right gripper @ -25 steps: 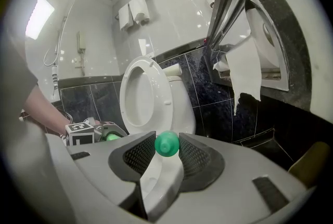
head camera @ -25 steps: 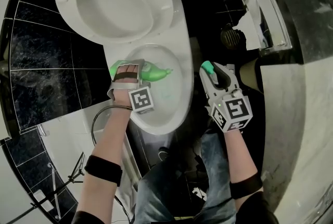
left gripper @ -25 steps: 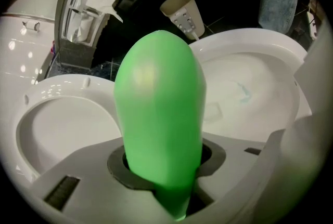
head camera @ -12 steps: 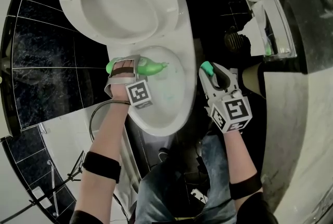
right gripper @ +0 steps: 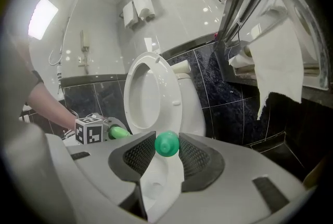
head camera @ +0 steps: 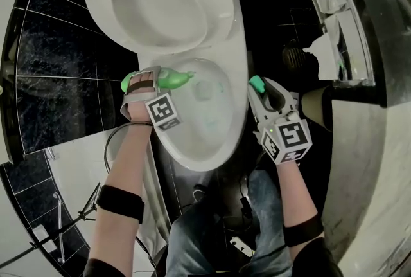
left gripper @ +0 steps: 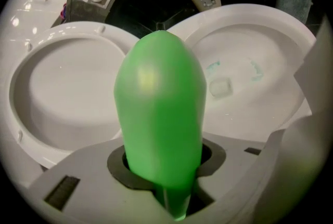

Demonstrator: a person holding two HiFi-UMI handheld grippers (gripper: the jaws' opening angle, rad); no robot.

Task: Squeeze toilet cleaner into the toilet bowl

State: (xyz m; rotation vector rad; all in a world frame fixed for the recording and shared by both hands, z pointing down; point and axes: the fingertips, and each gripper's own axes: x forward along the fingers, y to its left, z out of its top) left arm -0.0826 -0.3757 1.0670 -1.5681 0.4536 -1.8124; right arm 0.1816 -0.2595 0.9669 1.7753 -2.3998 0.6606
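The right gripper view shows what the head view cannot: the right gripper's (head camera: 259,88) jaws pinch a small green cap (right gripper: 167,144). The left gripper's (head camera: 142,81) jaws clamp the green cleaner bottle (left gripper: 158,108), with its nozzle over the toilet bowl's (head camera: 192,157) left rim.

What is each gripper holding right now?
Left gripper: closed on the green bottle.
Right gripper: closed on the green cap.

We see a bright green bottle (left gripper: 158,108), a teal-green cap (right gripper: 167,144), a white toilet bowl (head camera: 187,155) streaked green, and black marbled tiles (head camera: 51,57). Our grey left gripper (head camera: 157,78) and right gripper (head camera: 259,85) carry black-and-white square markers.
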